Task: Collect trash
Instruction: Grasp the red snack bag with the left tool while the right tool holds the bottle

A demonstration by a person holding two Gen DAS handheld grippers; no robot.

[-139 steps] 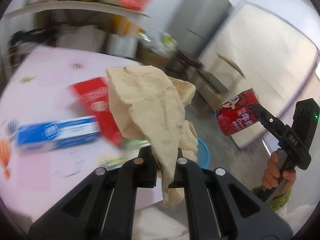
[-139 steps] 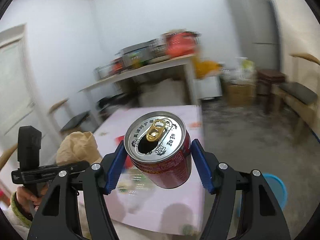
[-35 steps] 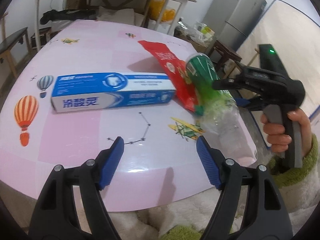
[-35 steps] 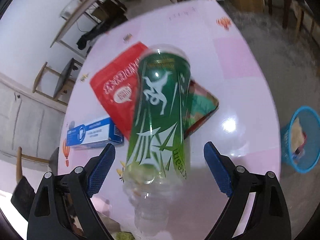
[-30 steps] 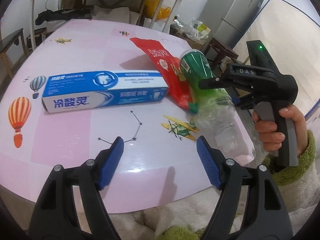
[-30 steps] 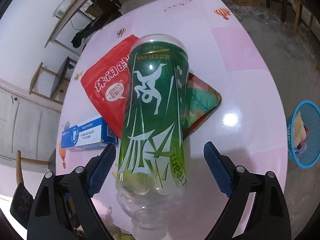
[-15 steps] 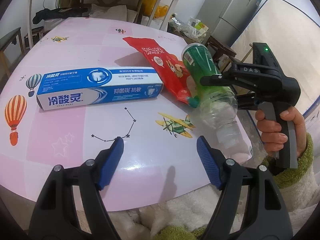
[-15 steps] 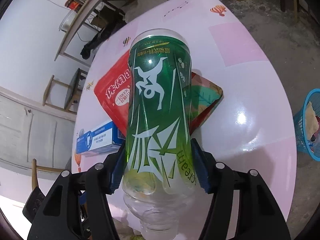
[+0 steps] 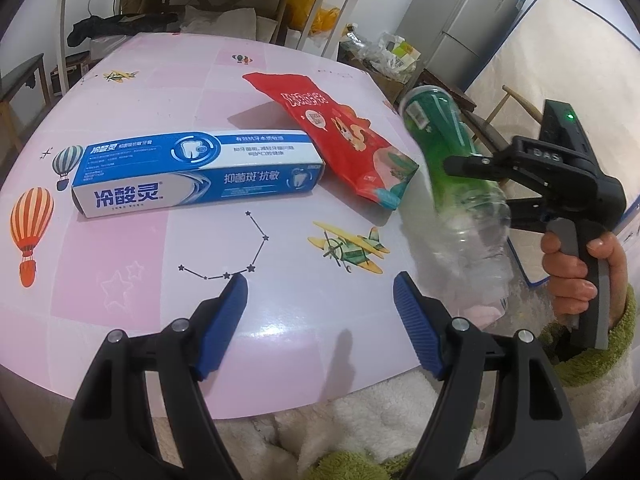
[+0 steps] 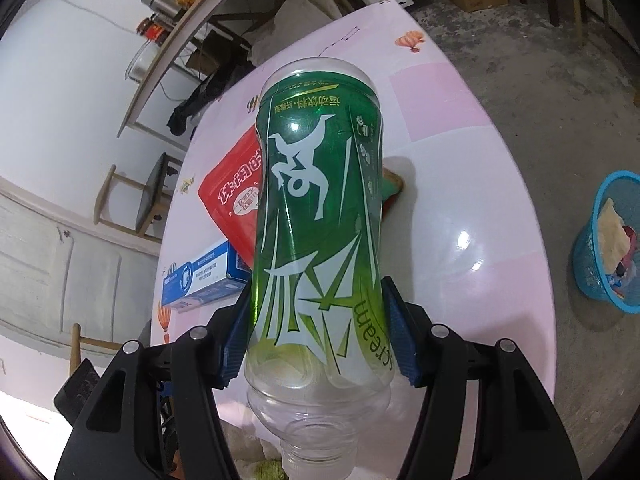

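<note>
The right tongs [image 10: 316,320] are gripping the green-labelled plastic bottle [image 10: 316,216], blue pads pressing on both sides of its lower body, and the bottle is hanging clear of the pink table [image 10: 460,184] with its base pointing away from the camera and its clear neck pointing back toward the handle. In the left wrist view the same bottle [image 9: 456,168] is sitting tilted above the table's right edge, clamped in the right tongs [image 9: 472,168], with a hand [image 9: 580,268] in a fuzzy green sleeve [image 9: 600,344] wrapping around the grey trigger handle. The left tongs [image 9: 320,292] are standing open over the near part of the table [image 9: 120,280], nothing between the blue pads. On the table the blue and white toothpaste box [image 9: 196,172] is lying flat on its long side, and the red snack pouch [image 9: 340,148] is lying just to the right of it, one corner near the box's end. In the right wrist view the pouch [image 10: 236,196] and the box [image 10: 200,276] are showing behind the bottle. Down on the floor to the right, the blue basket [image 10: 608,244] is standing well apart from the table, with crumpled paper [image 10: 612,228] and other scraps inside it.
</note>
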